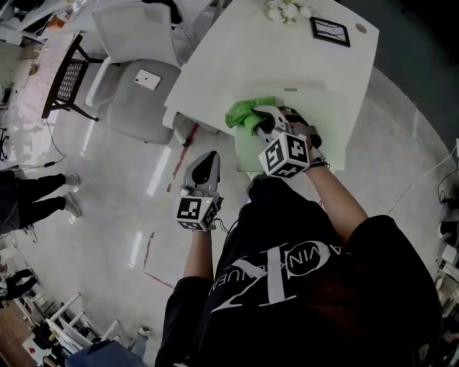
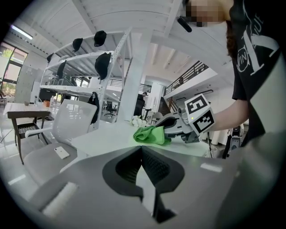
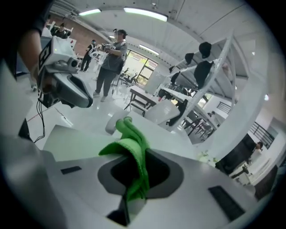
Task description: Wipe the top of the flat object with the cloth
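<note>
A green cloth (image 1: 245,113) lies bunched on a pale flat board (image 1: 326,122) at the near edge of the white table (image 1: 237,57). My right gripper (image 1: 258,120) is shut on the cloth, which hangs out between its jaws in the right gripper view (image 3: 132,152), over the board (image 3: 67,143). My left gripper (image 1: 207,159) hovers over the floor, left of and below the table's corner, with its jaws pressed together on nothing (image 2: 142,157). From there the cloth (image 2: 151,135) and the right gripper (image 2: 175,124) show ahead on the tabletop.
A white chair (image 1: 140,100) with a phone (image 1: 147,79) on its seat stands left of the table. A dark picture frame (image 1: 330,31) and white flowers (image 1: 285,9) sit at the far end. A dark side table (image 1: 64,80) and a bystander's legs (image 1: 39,197) are further left.
</note>
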{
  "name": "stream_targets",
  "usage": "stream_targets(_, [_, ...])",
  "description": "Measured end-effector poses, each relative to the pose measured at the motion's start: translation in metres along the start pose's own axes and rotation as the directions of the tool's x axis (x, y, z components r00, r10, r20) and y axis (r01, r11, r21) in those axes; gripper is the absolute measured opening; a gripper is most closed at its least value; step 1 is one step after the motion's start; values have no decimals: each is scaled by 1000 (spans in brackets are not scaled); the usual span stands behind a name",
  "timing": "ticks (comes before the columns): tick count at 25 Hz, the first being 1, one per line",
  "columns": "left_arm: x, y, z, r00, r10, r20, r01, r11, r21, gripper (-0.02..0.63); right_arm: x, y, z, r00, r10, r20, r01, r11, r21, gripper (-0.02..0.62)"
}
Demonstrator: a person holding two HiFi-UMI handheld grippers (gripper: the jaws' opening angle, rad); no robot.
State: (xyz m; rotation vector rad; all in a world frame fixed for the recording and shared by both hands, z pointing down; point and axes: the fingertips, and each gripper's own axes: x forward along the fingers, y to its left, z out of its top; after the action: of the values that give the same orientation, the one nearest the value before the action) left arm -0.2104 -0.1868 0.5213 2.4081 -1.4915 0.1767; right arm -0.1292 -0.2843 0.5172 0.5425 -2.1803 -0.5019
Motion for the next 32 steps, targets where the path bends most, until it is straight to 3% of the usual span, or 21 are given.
stream_targets(8, [18,-21,-2,997,-72,-18,73,997,16,11,-27,0,-26,1000,-10,-28,11,998,64,31])
stream_targets(17, [37,-46,-10,987,-146,-61,149,988,45,11,-71,-14,-87,989,-91,-118,112,975,189,31])
stream_targets(32, [36,-52,-16,984,-161,-74,163,986,23,11,-147,-34,-182,928,-218,-303,324,874,363,31])
